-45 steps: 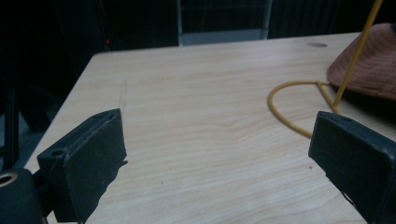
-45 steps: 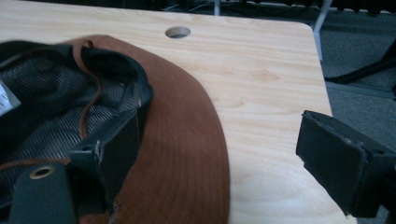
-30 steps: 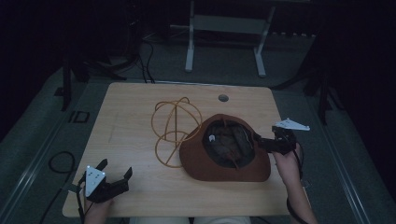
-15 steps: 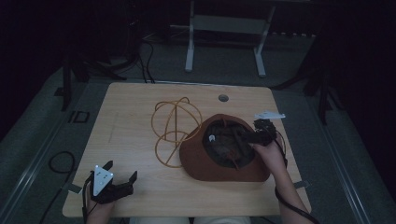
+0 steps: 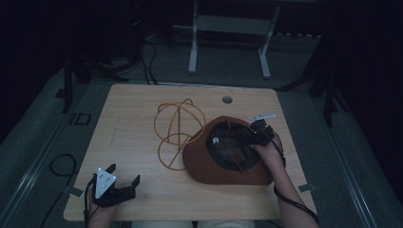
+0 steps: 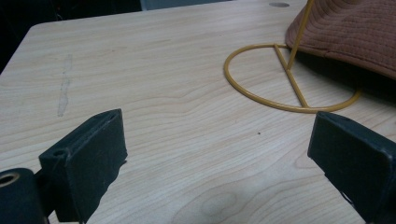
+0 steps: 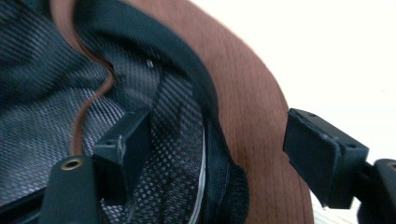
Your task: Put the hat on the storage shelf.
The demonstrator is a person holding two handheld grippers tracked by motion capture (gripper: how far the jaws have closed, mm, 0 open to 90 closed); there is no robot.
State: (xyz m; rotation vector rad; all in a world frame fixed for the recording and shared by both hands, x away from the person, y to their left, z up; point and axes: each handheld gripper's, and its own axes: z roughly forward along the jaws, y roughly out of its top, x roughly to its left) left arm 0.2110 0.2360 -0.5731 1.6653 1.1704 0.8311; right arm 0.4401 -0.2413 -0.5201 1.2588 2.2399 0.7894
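The hat point(image 5: 223, 164) is brown outside, with fine ribbed lines. Inside it is black net point(image 7: 42, 93) with tiny holes and a black band. The wire stand point(image 5: 177, 130) is yellow. The desk point(image 5: 133, 128) is pale wood with wavy grain. Fingers point(image 6: 88, 154) are black.

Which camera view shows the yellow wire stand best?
The high view: the whole yellow wire stand lies on the table beside the brown hat. The left gripper view catches just its ring base; the right gripper view looks into the hat.

I see a yellow wire frame point(image 5: 177, 135) lying on the pale wood surface point(image 5: 133, 118), a round grommet hole point(image 5: 227, 99) near its far edge, and a white stand point(image 5: 228, 28) on the floor beyond.
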